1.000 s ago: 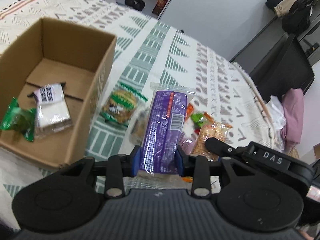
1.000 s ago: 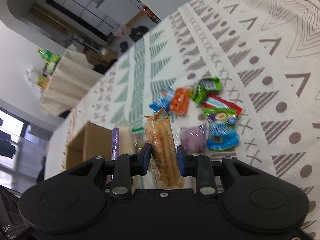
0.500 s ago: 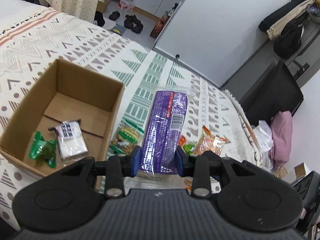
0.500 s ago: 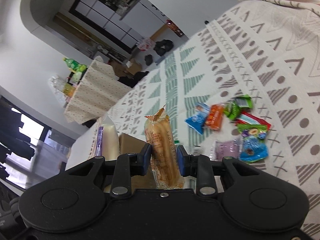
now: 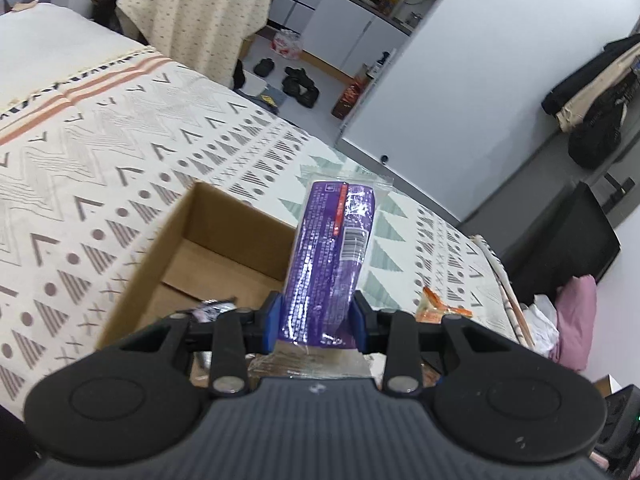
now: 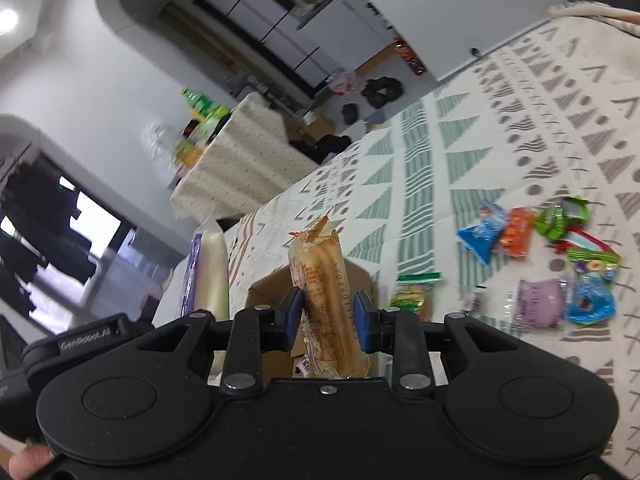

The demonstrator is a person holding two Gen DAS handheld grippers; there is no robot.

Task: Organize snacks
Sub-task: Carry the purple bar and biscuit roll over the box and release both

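Note:
My left gripper [image 5: 316, 326] is shut on a purple snack pack [image 5: 332, 256] and holds it upright above the near right part of an open cardboard box [image 5: 160, 248]. A small dark-and-white packet [image 5: 212, 307] lies in the box. My right gripper [image 6: 327, 322] is shut on an orange-brown bread stick pack [image 6: 326, 292], held upright in front of the same box [image 6: 360, 276]. The purple pack shows edge-on at the left of the right wrist view [image 6: 206, 276].
Loose snacks lie on the patterned bedspread: a blue packet [image 6: 482, 236], an orange one [image 6: 518, 232], a green one [image 6: 564, 216], a purple one [image 6: 536, 306] and a green-edged cracker pack [image 6: 412, 292]. An orange packet [image 5: 436, 308] lies right of the box. A covered table [image 5: 192, 12] stands beyond.
Both grippers have risen and tilted up with their packs. The left one has moved over the box, so the box interior now sits lower and partly hidden.

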